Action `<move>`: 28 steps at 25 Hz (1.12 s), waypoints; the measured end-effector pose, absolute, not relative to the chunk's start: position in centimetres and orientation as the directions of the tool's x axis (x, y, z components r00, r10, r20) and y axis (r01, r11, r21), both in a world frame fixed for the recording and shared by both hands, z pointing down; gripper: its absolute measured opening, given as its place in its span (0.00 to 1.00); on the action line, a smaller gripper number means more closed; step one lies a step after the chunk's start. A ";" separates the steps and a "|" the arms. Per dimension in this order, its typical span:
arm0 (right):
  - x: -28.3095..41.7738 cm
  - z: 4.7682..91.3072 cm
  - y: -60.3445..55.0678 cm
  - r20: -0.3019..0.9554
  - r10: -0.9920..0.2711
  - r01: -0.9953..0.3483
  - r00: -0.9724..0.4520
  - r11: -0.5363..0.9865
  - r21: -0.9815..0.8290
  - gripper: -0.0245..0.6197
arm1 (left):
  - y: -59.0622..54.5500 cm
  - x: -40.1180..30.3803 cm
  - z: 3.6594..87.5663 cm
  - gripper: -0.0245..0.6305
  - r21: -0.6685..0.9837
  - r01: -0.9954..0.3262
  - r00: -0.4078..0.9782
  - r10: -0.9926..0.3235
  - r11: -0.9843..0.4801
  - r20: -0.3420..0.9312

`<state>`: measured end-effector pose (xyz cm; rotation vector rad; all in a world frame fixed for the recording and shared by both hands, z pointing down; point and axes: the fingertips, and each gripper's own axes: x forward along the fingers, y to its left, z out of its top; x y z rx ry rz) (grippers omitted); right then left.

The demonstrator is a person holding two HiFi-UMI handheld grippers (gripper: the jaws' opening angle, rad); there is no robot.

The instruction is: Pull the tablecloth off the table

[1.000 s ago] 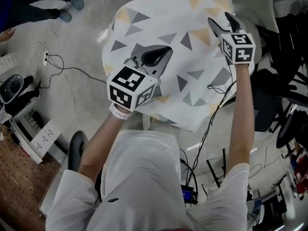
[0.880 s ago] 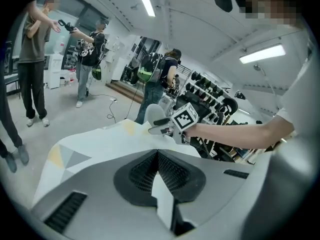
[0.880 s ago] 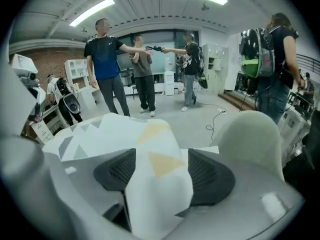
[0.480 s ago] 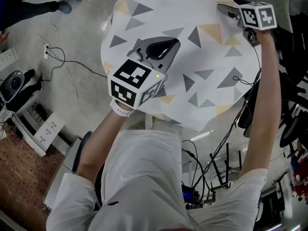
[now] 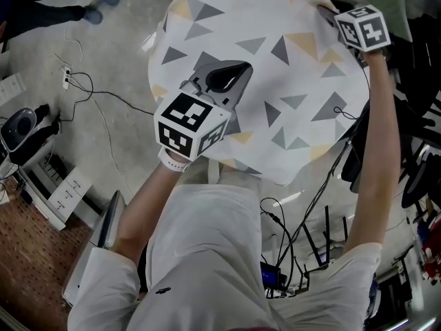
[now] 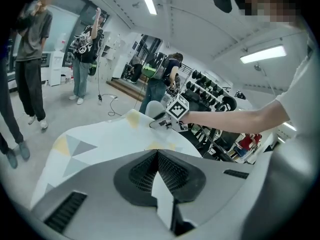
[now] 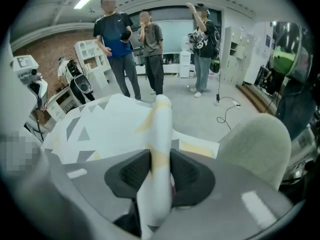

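Note:
A white tablecloth [image 5: 275,109] with grey and yellow triangles covers the small table. My left gripper [image 5: 231,74] rests over the cloth's near-left part, jaws together with a thin white strip of cloth [image 6: 162,194] between the pads. My right gripper [image 5: 327,7] is at the far right corner of the cloth. Its jaws have just been closing, and a raised fold of the tablecloth [image 7: 159,134] now stands pinched between the pads. The left gripper view also shows the right gripper [image 6: 162,123] at that far corner.
Several people stand on the floor beyond the table [image 7: 150,54]. Cables and a power strip [image 5: 89,95] lie on the floor to the left. A pale round chair back [image 7: 255,144] is just past the table's corner. Dark chairs and gear [image 5: 420,61] crowd the right side.
My right gripper has gone from the cloth's right edge to its far right corner, dropped lower, and closed on a fold of cloth. The left gripper has stayed put.

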<state>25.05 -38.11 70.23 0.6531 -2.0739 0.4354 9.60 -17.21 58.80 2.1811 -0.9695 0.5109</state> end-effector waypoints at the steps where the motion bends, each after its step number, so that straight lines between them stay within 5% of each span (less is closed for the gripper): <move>1: 24.7 69.6 -37.7 0.836 -0.300 -0.587 -0.460 0.809 -0.033 0.23 | -16.9 9.5 58.6 0.05 0.429 -0.761 0.645 -0.494 -0.486 0.583; 6: 22.5 66.1 -34.8 0.802 -0.375 -0.540 -0.464 0.838 0.079 0.07 | -15.6 8.9 57.2 0.05 0.429 -0.756 0.652 -0.504 -0.495 0.566; 28: 15.2 42.3 -13.4 0.648 -0.489 -0.592 -0.585 0.803 0.072 0.06 | -8.6 1.2 45.1 0.05 0.435 -0.676 0.736 -0.513 -0.595 0.442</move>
